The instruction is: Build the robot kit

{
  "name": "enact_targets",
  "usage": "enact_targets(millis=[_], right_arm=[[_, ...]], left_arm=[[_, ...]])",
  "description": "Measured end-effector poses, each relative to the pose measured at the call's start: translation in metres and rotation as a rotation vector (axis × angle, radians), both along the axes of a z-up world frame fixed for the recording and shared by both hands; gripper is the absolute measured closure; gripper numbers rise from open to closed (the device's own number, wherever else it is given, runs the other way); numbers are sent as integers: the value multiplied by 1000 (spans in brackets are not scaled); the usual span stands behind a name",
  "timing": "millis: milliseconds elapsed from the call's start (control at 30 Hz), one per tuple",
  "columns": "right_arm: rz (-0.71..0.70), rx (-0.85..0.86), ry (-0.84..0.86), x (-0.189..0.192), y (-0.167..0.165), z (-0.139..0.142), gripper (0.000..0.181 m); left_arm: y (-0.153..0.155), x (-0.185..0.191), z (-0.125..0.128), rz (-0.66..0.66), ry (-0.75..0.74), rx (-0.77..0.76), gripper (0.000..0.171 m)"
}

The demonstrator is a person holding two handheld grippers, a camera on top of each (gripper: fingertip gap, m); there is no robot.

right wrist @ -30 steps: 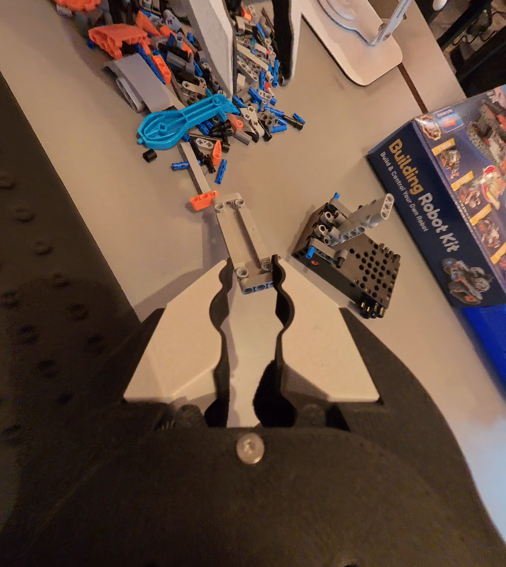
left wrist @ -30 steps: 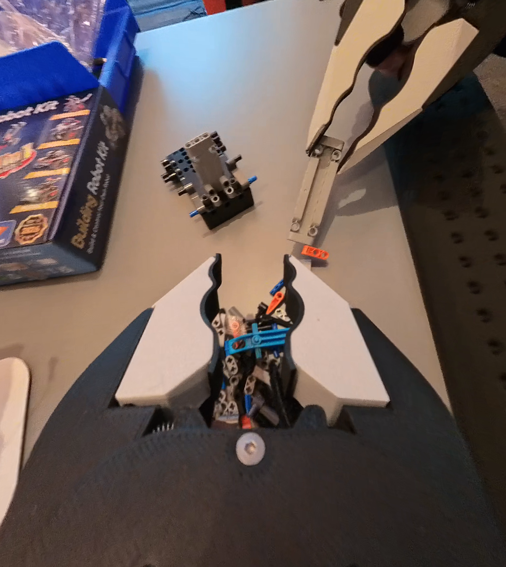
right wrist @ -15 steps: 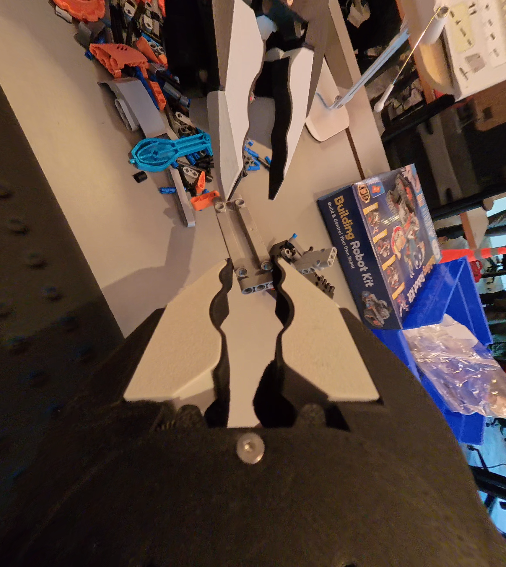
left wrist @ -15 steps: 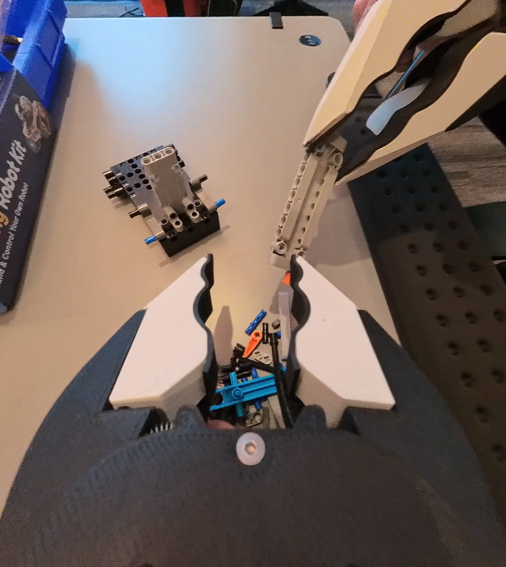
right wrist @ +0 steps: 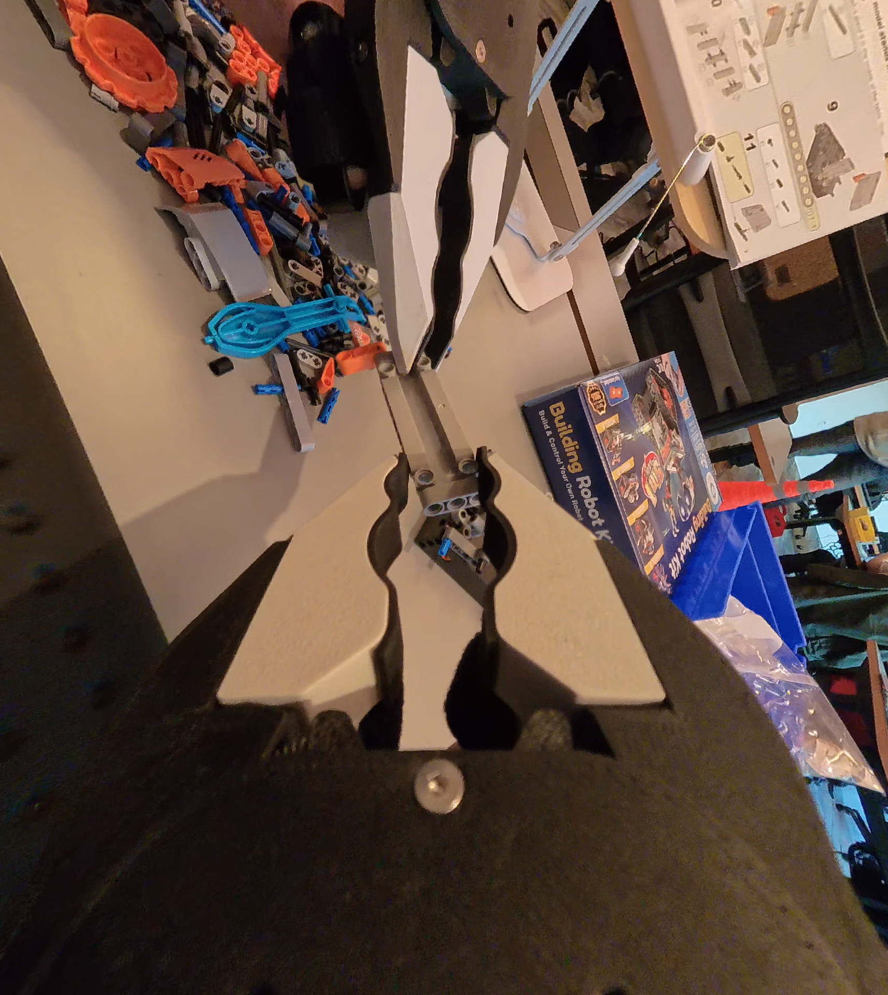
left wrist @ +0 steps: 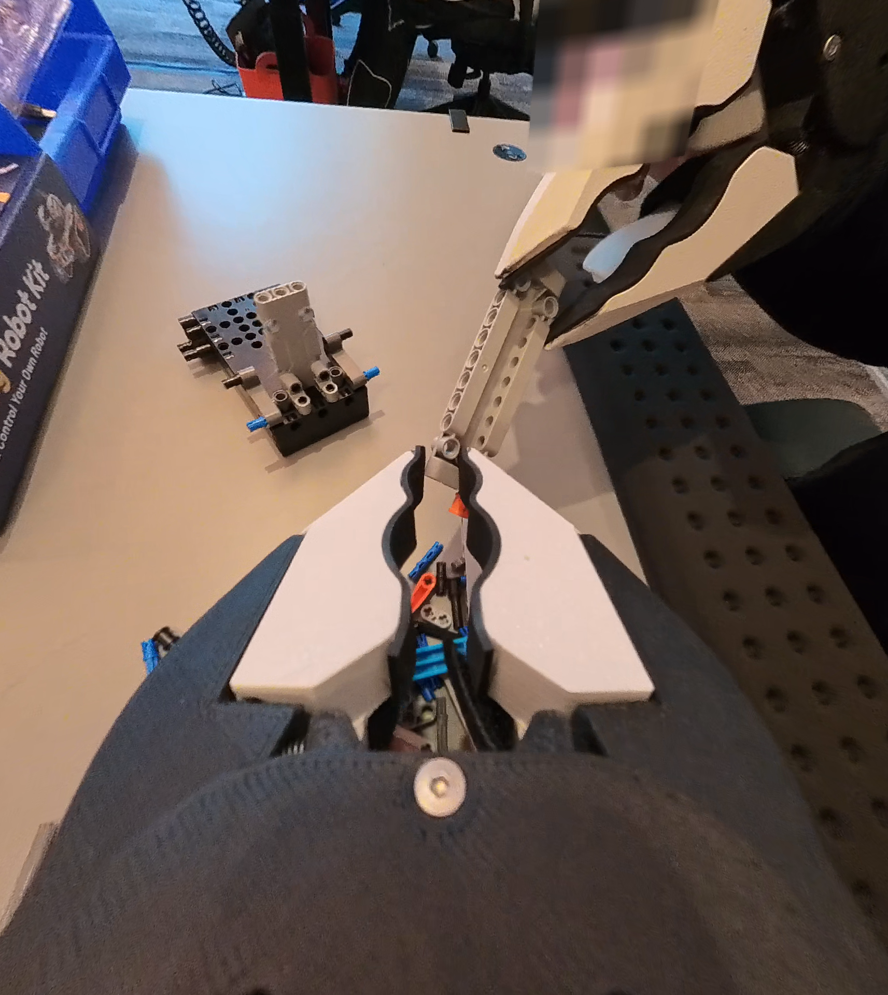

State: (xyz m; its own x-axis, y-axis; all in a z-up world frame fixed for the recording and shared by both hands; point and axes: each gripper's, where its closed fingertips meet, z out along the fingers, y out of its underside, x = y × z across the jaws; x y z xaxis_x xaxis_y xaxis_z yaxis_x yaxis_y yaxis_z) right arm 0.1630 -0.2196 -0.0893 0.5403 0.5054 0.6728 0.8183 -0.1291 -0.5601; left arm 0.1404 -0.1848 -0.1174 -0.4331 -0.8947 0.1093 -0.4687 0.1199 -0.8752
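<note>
A long grey holed frame piece (left wrist: 490,377) is held in the air between both grippers. My left gripper (left wrist: 440,457) is shut on its near end. My right gripper (left wrist: 530,307) is shut on the other end, up and to the right. In the right wrist view my right gripper (right wrist: 444,457) clamps the frame (right wrist: 420,414), and the left gripper (right wrist: 414,369) pinches its far end. A black and grey assembly (left wrist: 280,366) with blue pins sits on the table (left wrist: 323,188), left of the frame.
A pile of orange, blue, black and grey parts (right wrist: 269,215) with a teal tool (right wrist: 274,328) lies under the left gripper. A dark blue kit box (left wrist: 0,377) and a blue bin (right wrist: 727,565) stand at the table's edge. A dark perforated mat (left wrist: 754,592) borders the other side. My hands' fingertips stand some 6 cm from each other.
The right gripper lifted the grey frame off the table. The left gripper rose from over the parts pile and closed on the frame's free end.
</note>
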Motion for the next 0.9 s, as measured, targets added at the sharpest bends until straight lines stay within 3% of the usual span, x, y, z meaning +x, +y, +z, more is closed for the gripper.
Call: enact_targets(millis=[467, 900], right_arm=[[22, 67, 60, -19, 23, 7, 157], [-9, 31, 254, -22, 39, 4, 151]], left_arm=[[23, -23, 13, 107, -70, 14, 162], [36, -32, 23, 181, -151, 197, 163]])
